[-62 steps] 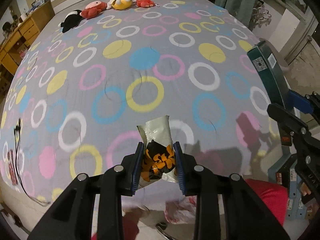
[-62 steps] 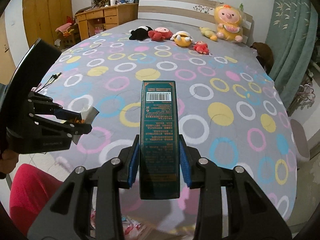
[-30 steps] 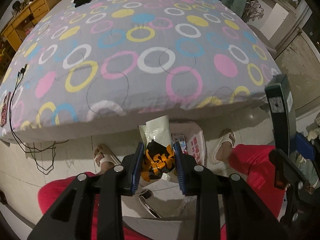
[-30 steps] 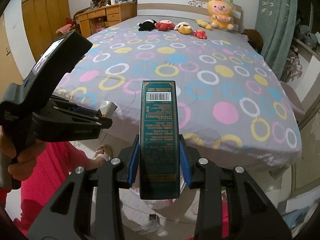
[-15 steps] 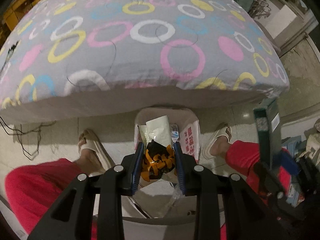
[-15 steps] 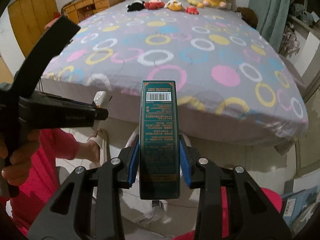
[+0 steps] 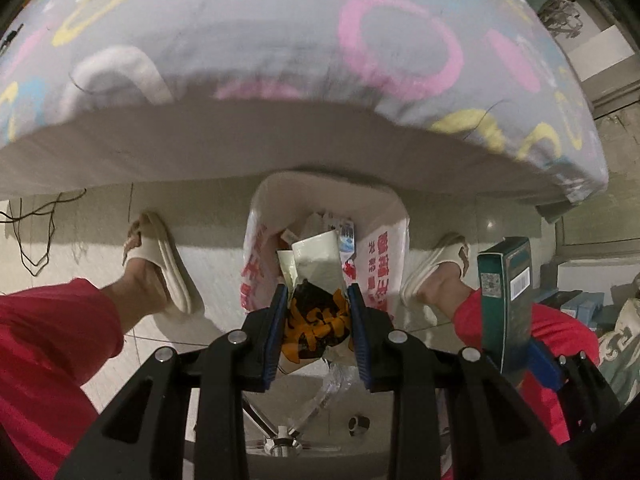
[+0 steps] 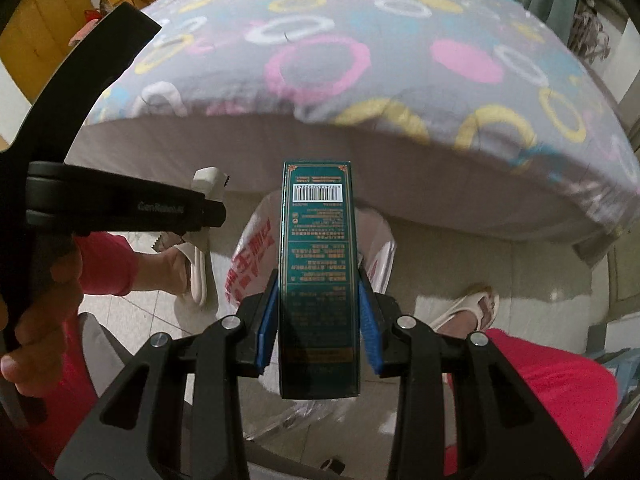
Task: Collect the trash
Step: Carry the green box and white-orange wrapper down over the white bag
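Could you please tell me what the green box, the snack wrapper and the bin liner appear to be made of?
Green box: printed cardboard, sharp folded edges, slight sheen.
Snack wrapper: crinkled foil-lined plastic film, silvery inside.
Bin liner: thin, translucent white plastic, wrinkled, red print.

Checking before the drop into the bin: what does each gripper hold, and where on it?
The left gripper pinches a crumpled black-and-orange wrapper at its lower end. The right gripper clamps a green carton by its long sides, near its lower half.
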